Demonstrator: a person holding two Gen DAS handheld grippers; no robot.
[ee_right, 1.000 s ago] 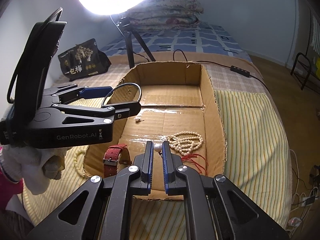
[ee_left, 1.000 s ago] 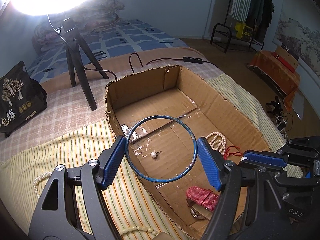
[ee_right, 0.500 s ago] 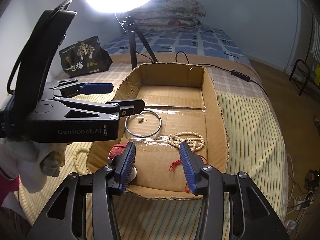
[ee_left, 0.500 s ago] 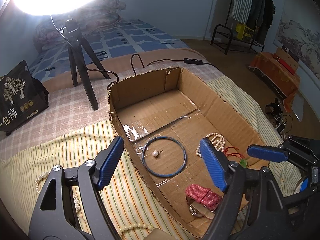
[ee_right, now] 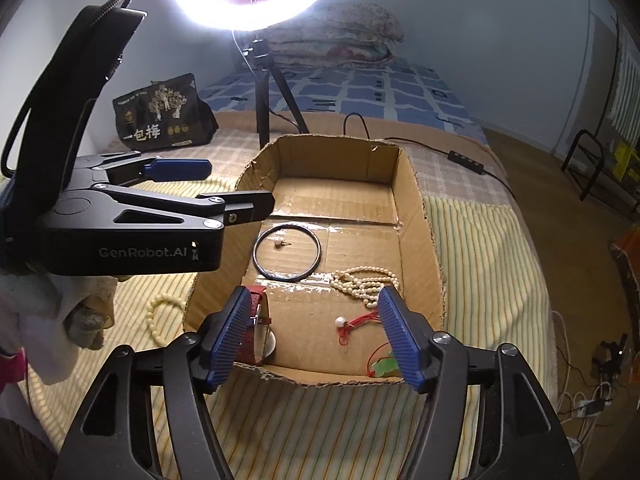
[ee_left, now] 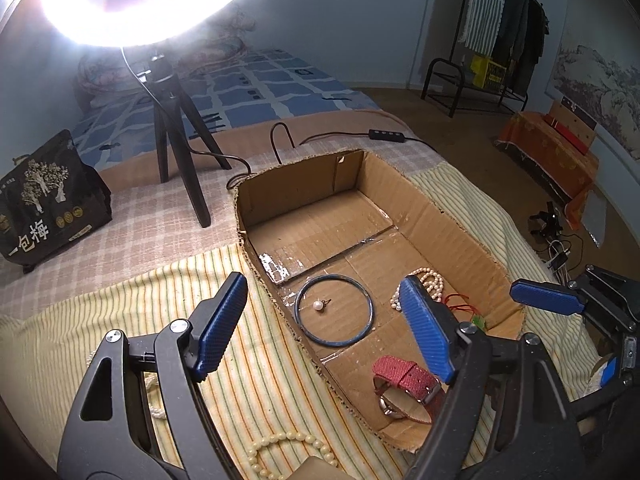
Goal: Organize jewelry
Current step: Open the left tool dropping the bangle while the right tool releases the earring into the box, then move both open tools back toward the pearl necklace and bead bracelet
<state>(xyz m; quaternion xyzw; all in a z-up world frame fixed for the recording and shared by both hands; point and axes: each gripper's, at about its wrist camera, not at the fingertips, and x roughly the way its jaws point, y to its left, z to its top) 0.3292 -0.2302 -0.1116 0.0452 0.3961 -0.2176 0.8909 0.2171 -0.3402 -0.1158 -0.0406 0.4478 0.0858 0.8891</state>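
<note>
Both tongs are hanging open, holding nothing; the bead bracelet [ee_left: 280, 442] is lying nearest the left tongs [ee_left: 324, 332], just below them.

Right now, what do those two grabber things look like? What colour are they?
Both are black plastic clamps with two fingers each. The left gripper and right gripper have ridged blue pads and silver screws. White letters on the left one's side read GenRobot.AI. A white glove covers the hand holding it.
</note>
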